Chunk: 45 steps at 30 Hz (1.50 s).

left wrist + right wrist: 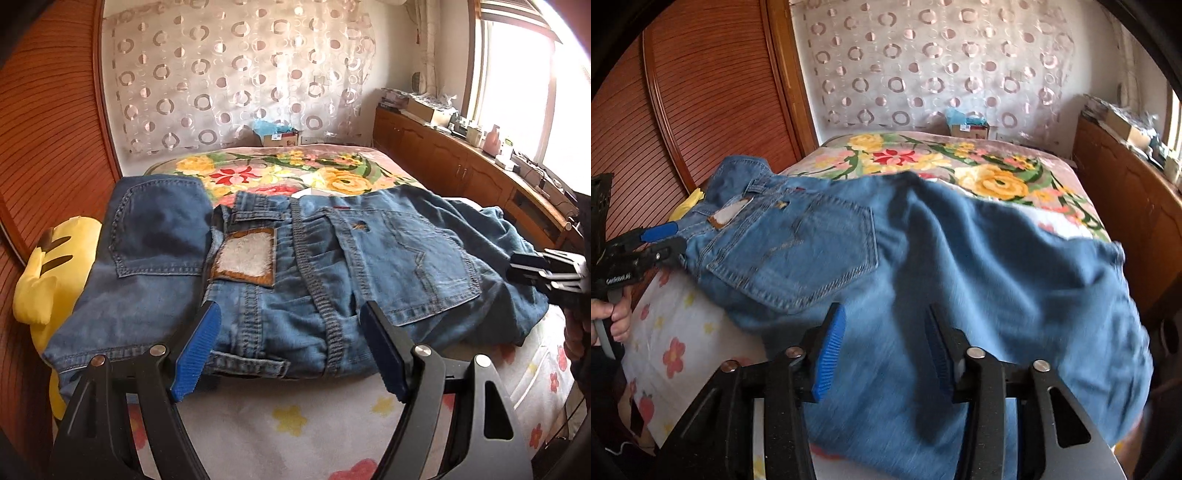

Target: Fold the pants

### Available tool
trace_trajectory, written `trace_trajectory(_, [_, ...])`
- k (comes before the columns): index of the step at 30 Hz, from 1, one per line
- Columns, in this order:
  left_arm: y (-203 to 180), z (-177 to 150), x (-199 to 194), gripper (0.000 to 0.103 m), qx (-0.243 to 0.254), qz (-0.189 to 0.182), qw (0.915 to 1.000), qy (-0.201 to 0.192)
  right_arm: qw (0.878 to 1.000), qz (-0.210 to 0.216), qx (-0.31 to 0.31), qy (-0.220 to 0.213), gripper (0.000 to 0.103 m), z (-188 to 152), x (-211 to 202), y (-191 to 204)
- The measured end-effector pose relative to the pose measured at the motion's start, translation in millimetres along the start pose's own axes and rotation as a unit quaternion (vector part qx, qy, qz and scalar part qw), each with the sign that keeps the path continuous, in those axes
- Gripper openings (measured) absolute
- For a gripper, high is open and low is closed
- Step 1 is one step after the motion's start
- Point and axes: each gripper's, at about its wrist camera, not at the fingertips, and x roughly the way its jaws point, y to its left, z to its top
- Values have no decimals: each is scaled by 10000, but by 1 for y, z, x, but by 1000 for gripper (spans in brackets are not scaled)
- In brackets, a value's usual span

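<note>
While the jeans (295, 266) are lying crosswise, waistband beneath the gaping, empty left gripper (291, 332), the right gripper (882, 350), half-spread and empty, is hovering nearer the legs

The jeans (280, 273) lie across the near bed (332, 421); a plush toy (48, 273) sits at their left, cabinets (461, 162) far right.

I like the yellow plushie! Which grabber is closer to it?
Left. The left gripper hovers at the jeans' waist, near the yellow plush toy. The right gripper is over the legs, farther away.
</note>
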Motion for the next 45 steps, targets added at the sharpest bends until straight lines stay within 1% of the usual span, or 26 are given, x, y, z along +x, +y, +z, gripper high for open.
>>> trace_trajectory(4, [13, -5, 4, 78, -40, 146, 9999, 30, 9999, 51, 67, 64, 50, -12, -7, 3])
trace_trajectory(9, [28, -10, 12, 68, -115, 244, 9995, 151, 9998, 86, 153, 122, 50, -15, -11, -1])
trace_trajectory(12, [29, -14, 19, 64, -99, 201, 9994, 250, 9997, 137, 179, 113, 50, -15, -12, 1])
trace_trajectory(16, [30, -18, 27, 63, -73, 214, 9992, 339, 9996, 182, 147, 142, 51, -18, -13, 5])
trace_trajectory(20, [30, -19, 27, 62, -67, 217, 9992, 324, 9996, 194, 57, 189, 51, -23, -14, 9])
trace_trajectory(21, [30, -19, 27, 55, -59, 186, 9993, 309, 9996, 208, 26, 208, 51, -24, -14, 9])
trace_trajectory(22, [29, -19, 27, 52, -52, 163, 9994, 303, 9995, 222, -9, 234, 51, -25, -14, 10])
trace_trajectory(24, [28, -18, 26, 43, 12, 248, 9994, 262, 9993, 240, -66, 268, 51, -26, -12, 12])
trace_trajectory(30, [20, -15, 17, 25, 108, 192, 9997, 97, 9990, 221, -165, 354, 51, -27, -3, 15])
trace_trajectory(33, [16, -10, 6, 23, 138, 226, 9996, -72, 9989, 168, -262, 348, 51, -27, 0, 17])
trace_trajectory(37, [11, -1, -12, 21, 173, 252, 9990, -314, 9987, 154, -359, 323, 51, -28, 2, 22])
trace_trajectory(41, [8, 5, -29, 21, 182, 278, 9983, -481, 9986, 338, -321, 242, 51, -32, -4, 22])
trace_trajectory(45, [9, 5, -45, 20, 193, 307, 9975, -605, 9984, 384, -365, 214, 52, -37, -7, 24])
